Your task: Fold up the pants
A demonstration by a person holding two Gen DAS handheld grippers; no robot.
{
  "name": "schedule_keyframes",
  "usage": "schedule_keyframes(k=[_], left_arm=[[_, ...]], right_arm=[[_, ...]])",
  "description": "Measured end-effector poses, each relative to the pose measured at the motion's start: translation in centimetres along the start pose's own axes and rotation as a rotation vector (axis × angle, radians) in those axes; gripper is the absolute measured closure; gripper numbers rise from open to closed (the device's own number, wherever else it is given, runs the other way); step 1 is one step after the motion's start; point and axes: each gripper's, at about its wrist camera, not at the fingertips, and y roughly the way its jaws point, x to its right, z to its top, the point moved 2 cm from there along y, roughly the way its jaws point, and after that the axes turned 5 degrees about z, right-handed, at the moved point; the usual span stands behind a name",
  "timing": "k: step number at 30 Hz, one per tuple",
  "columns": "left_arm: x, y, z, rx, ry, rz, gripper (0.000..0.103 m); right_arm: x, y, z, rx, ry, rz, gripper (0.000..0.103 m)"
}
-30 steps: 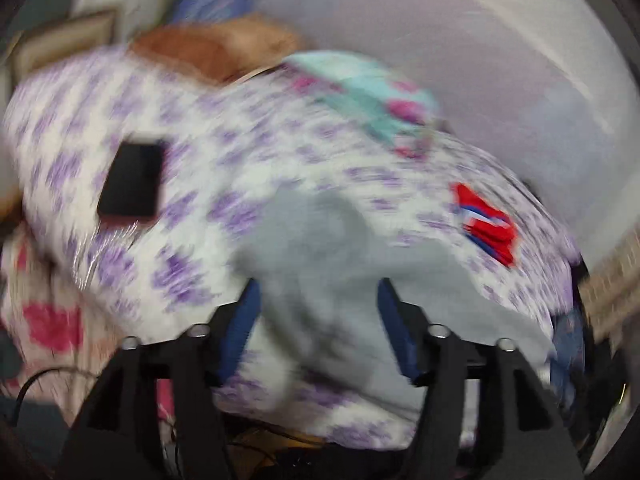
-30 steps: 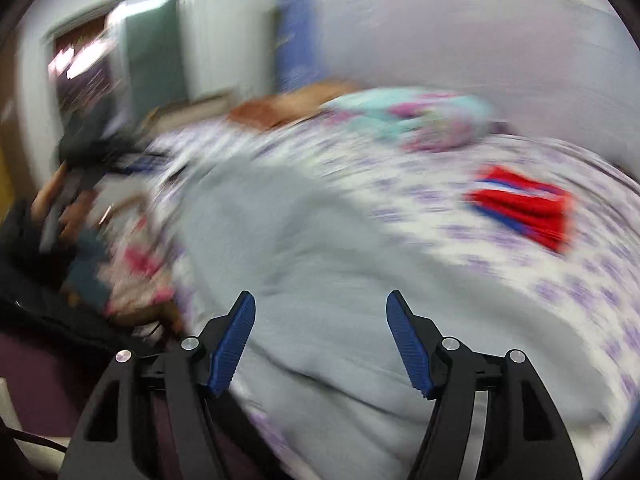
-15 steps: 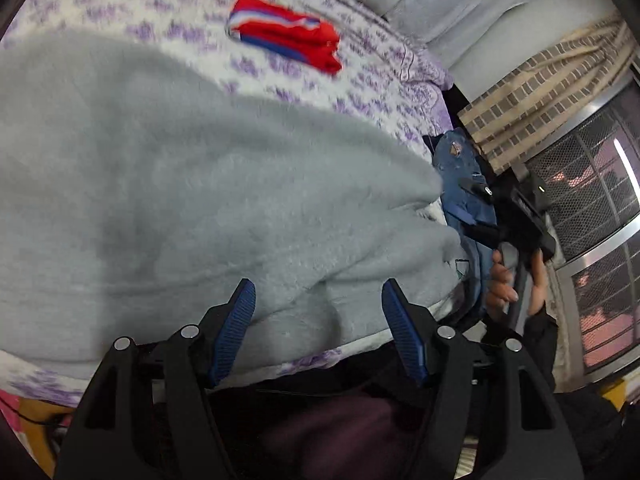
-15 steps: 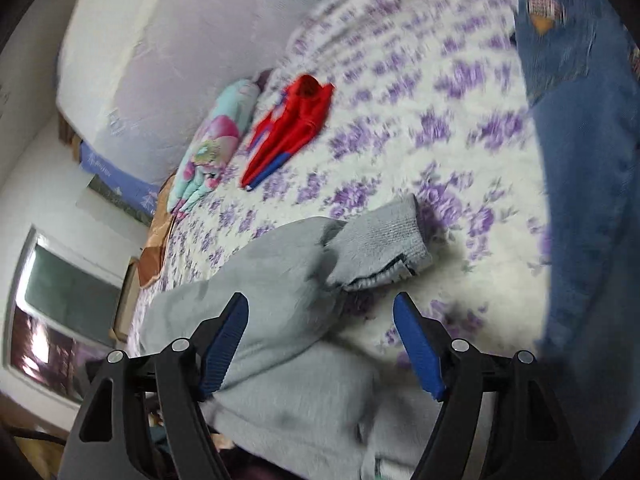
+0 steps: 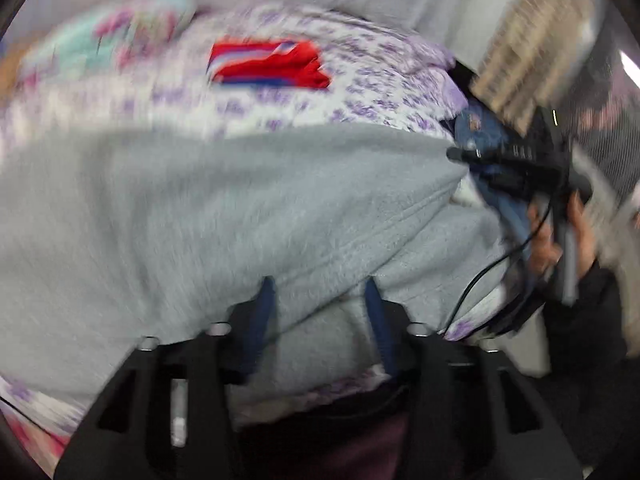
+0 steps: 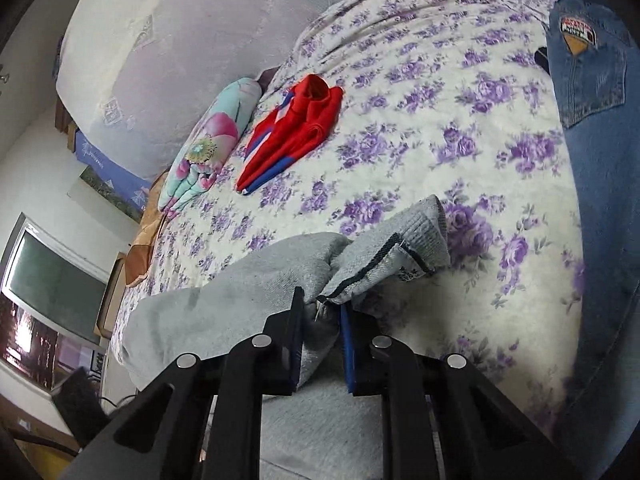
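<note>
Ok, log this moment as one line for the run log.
phase: grasping | right gripper: shut on grey pants near cuff | left gripper: around pants fabric, closure unclear | surface: floral bedspread

A bed with a white cover printed with purple flowers fills most of the right wrist view, ahead of the gripper. Beyond the bed, far ahead and to the left, stands a pale padded headboard. Further left is a white wall and a window with a dark pane. A wooden frame leans just beside the window. In the blurred left wrist view, a beige striped curtain hangs at the upper right, and next to it a window with a metal grille lets in some light.
</note>
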Motion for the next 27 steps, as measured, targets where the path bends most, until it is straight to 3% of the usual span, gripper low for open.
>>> schedule_keyframes(k=[2,6,9,10,11,14,16,22,27], left_arm=[[1.2,0.3,-0.3,0.013,0.145,0.13,0.043],[2.3,2.8,-1.2,-0.071,0.297,0.23,0.043],[2.3,4.1,-1.6,-0.114,0.327,0.217,0.043],[1.9,4.0,-1.4,-0.112,0.31,0.211,0.051],[1.2,3.8,-1.1,-0.105,0.285,0.218,0.069],[-0.4,3.9,0.0,-0.09,0.219,0.185,0.092],[-0.4,3.8,-0.2,-0.09,0.219,0.162,0.098],[0.2,2.3,0.5,-0.048,0.204,0.106,0.099],[0.9,-3.3,1.2,0.033,0.235,0.013,0.099]], right_arm=[[0.0,-0.3,0.1,-0.001,-0.001,-0.002,0.086],[0.2,-0.4,-0.1,-0.004,0.006,-0.003,0.086],[0.4,-0.5,-0.2,-0.007,0.007,0.0,0.086],[0.4,-0.5,-0.2,-0.007,0.004,-0.001,0.086],[0.4,-0.4,-0.3,-0.006,0.005,-0.001,0.086],[0.2,-0.8,-0.3,0.001,-0.003,0.014,0.086],[-0.1,-1.2,-0.3,0.004,-0.018,0.022,0.086],[-1.1,-2.6,0.1,0.026,-0.05,0.021,0.087],[-5.2,-8.8,-0.8,0.121,-0.173,0.056,0.087]])
